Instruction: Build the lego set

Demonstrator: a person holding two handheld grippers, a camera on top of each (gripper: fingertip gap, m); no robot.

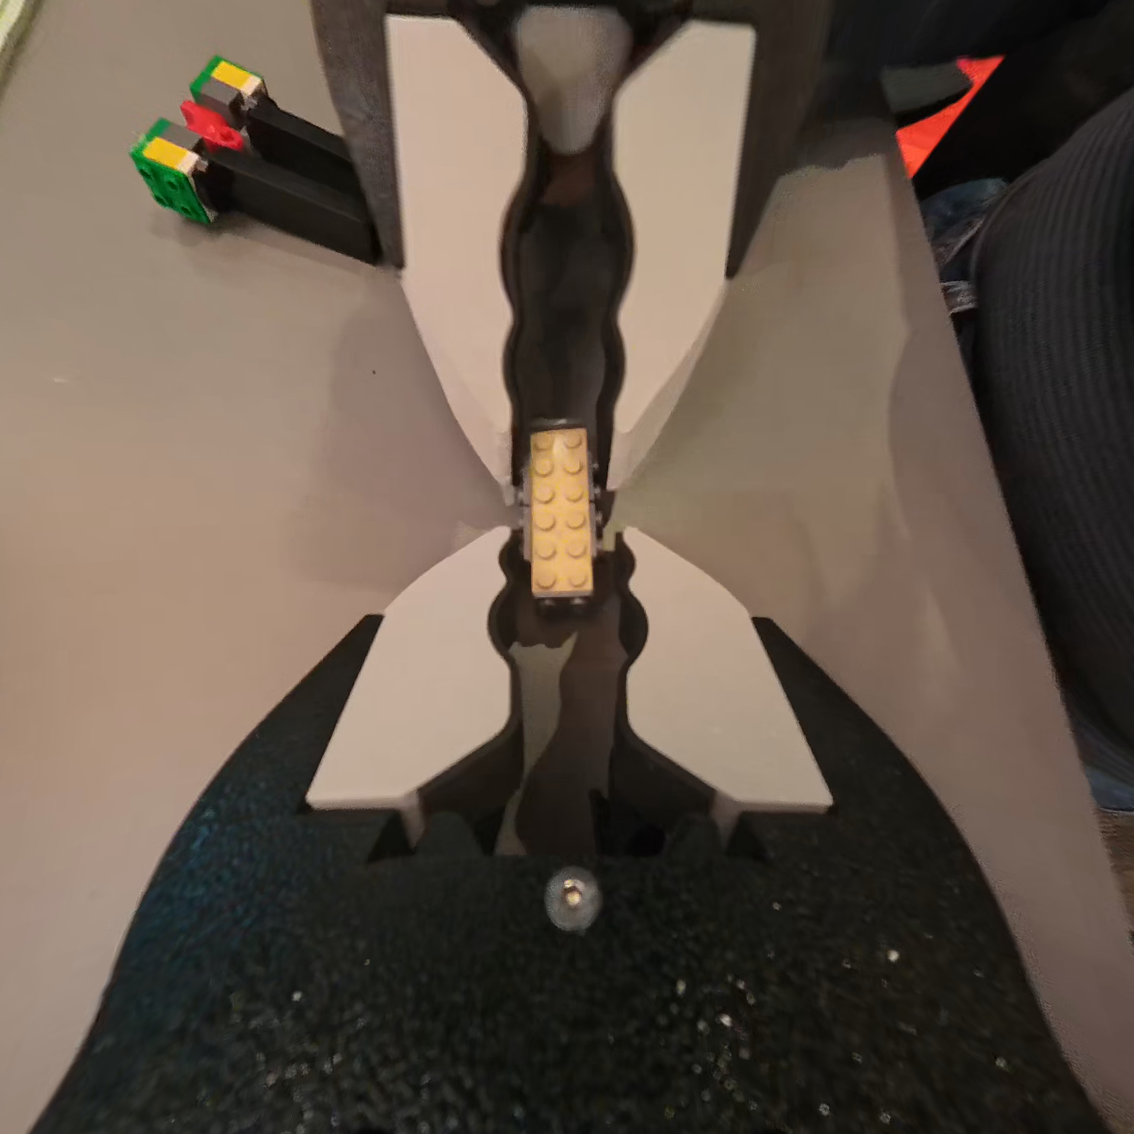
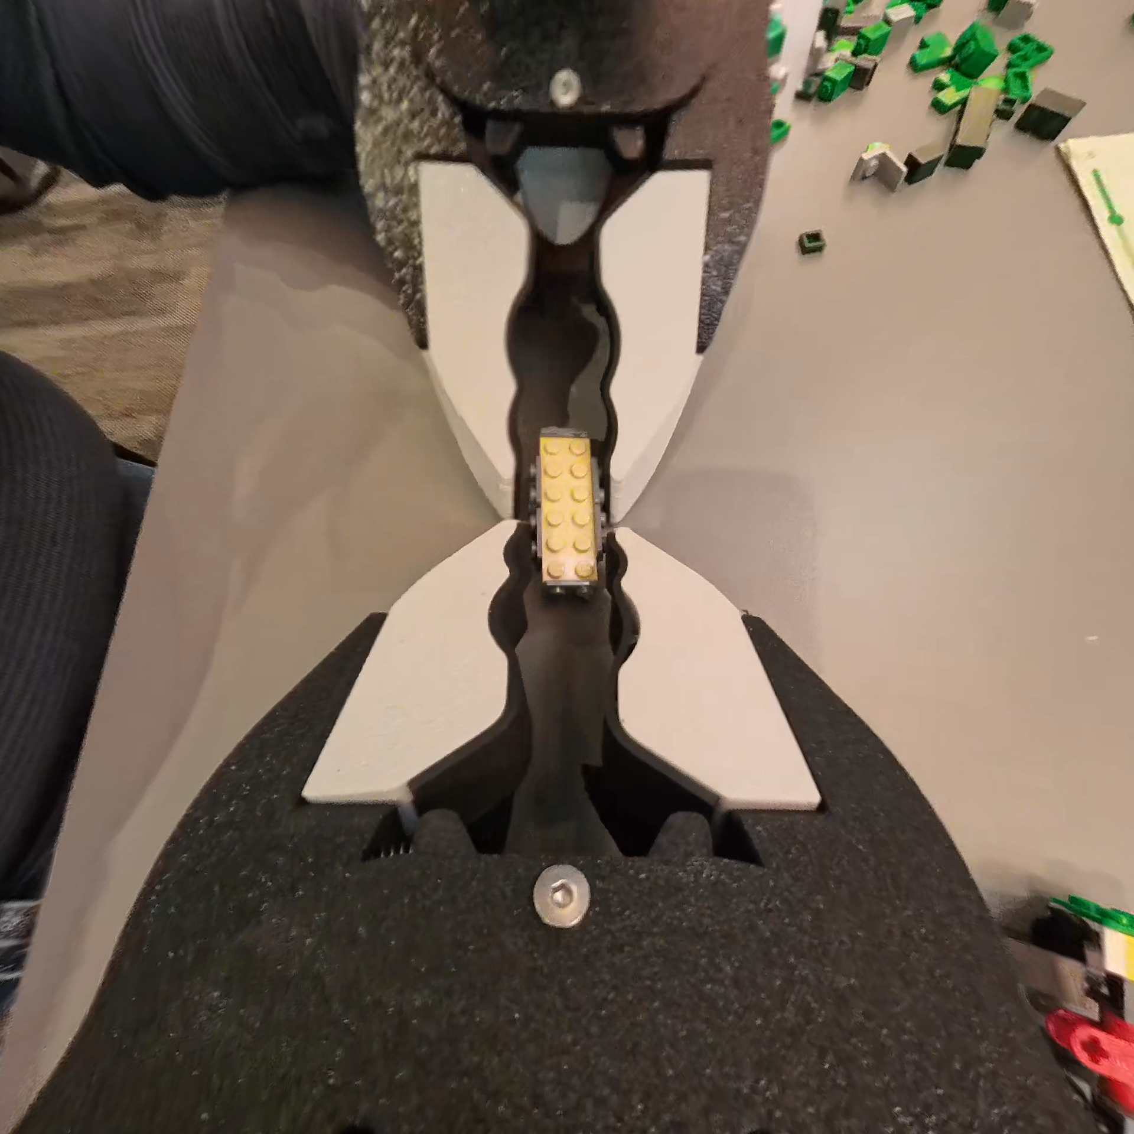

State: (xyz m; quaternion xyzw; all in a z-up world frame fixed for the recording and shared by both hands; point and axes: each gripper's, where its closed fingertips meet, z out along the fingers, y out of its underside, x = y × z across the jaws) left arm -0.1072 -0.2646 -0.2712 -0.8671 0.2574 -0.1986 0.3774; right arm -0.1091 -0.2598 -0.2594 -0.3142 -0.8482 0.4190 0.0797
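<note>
A yellow studded plate (image 1: pixel 561 515) on a grey and black base is held in the air between my two grippers, which face each other tip to tip. In the left wrist view, my left gripper (image 1: pixel 564 552) comes from below and is shut on the near end of the plate. My right gripper (image 1: pixel 561 478) comes from above and is shut on the far end. In the right wrist view, the same plate (image 2: pixel 567 512) sits between my right gripper (image 2: pixel 567 552) below and my left gripper (image 2: pixel 567 485) above.
A built part (image 1: pixel 184 147) with black beams and green, yellow, grey and red pieces lies on the grey table (image 1: pixel 184 429). It also shows at the lower right of the right wrist view (image 2: pixel 1092 994). A pile of loose green and grey bricks (image 2: pixel 951 73), a small dark green brick (image 2: pixel 811 241) and an instruction booklet (image 2: pixel 1104 202) lie far right. A person's dark clothing (image 2: pixel 55 552) is beside the table edge.
</note>
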